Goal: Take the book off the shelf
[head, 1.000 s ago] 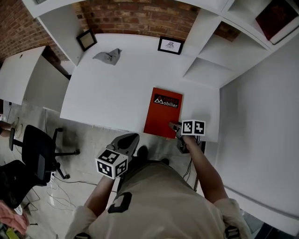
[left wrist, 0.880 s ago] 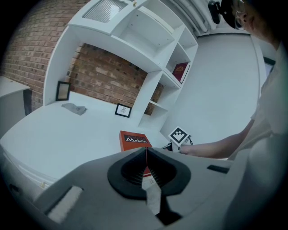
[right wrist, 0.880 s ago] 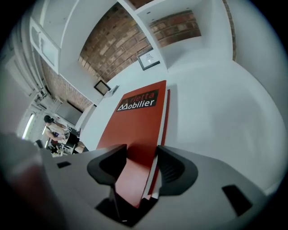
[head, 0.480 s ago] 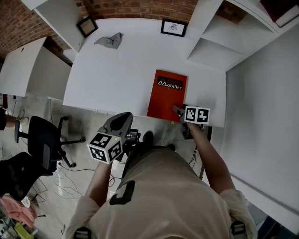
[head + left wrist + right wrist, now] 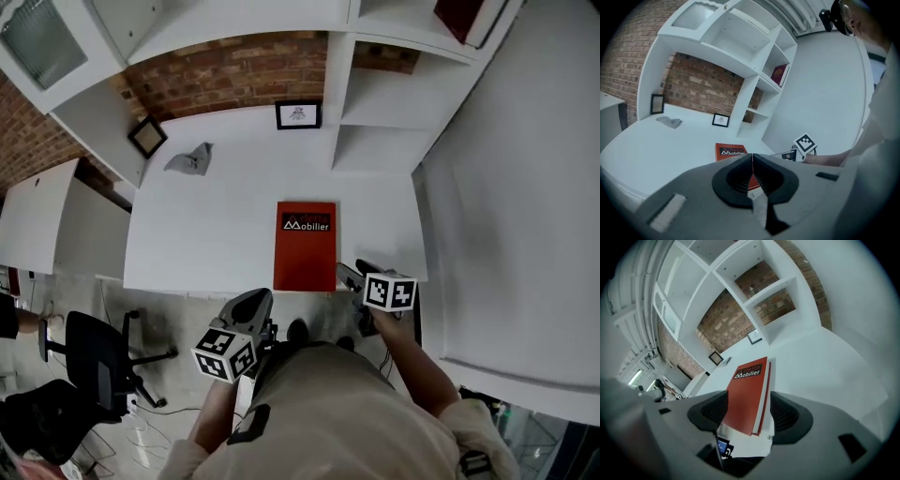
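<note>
The red book (image 5: 305,246) lies flat on the white desk (image 5: 206,234), its near end at the front edge. My right gripper (image 5: 351,277) hovers just off the book's near right corner. Its jaws have just been opening and now stand open. In the right gripper view the book (image 5: 747,390) shows in the gap of that gripper (image 5: 749,405), with neither pad touching it. My left gripper (image 5: 253,306) hangs in front of the desk edge, shut and holding nothing. The left gripper view shows this gripper (image 5: 753,161) and, beyond it, the book (image 5: 731,151) and the right gripper (image 5: 788,154).
Two small picture frames (image 5: 298,114) (image 5: 148,136) and a crumpled grey cloth (image 5: 189,159) sit at the back of the desk. White shelf compartments (image 5: 384,103) rise at the back right, with a dark red book (image 5: 464,17) up high. An office chair (image 5: 94,361) stands on the floor at the left.
The right gripper has lifted off the book's near right corner and its jaws have spread. The book has stayed flat on the desk. The head view has tilted and shows more of the shelf.
</note>
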`<state>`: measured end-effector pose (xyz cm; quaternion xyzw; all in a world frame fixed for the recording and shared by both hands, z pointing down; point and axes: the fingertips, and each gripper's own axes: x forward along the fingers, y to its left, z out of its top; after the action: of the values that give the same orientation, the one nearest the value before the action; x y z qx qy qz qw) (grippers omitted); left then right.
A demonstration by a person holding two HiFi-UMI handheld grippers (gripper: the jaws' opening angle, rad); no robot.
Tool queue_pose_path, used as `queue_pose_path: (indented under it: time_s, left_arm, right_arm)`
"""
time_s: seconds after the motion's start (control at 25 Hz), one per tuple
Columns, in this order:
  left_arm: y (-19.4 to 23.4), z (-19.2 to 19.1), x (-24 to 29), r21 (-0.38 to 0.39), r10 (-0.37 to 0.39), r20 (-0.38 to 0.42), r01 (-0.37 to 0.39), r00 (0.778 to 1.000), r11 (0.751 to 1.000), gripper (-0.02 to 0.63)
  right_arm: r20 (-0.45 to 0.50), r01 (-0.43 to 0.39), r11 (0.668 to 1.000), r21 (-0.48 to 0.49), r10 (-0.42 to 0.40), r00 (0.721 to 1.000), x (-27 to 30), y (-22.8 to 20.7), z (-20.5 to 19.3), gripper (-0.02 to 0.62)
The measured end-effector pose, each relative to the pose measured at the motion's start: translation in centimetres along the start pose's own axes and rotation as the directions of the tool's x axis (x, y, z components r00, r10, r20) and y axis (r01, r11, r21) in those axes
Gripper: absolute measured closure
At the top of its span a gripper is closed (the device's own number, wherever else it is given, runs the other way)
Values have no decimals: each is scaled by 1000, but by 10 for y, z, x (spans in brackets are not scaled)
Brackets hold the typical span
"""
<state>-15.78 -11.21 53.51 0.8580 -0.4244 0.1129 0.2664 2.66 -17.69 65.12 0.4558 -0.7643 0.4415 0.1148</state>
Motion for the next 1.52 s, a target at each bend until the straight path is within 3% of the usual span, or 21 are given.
queue_pose_path:
  time_s: [0.36,0.76,1.28,1.52]
  left_arm:
    - [-58,8,40,54,-111,-33,112,993,992,600]
    - [-95,28,66,94,-189,-28,191,982,977,600]
    - [-44,42,46,72,-196,14,194,981,978,600]
    - [-26,47,47,64,-217,-1,217,976,974,600]
  right_arm:
    - [61,-54,988,142,46,997,-67,-5,-10,344]
    - [66,-75,997,36,73,995,-89,5,21,344]
    - [160,-4,998,-63,14,987,-89,31,91,344]
    - [318,84,984,-156,-31,948,-110,50,166,344]
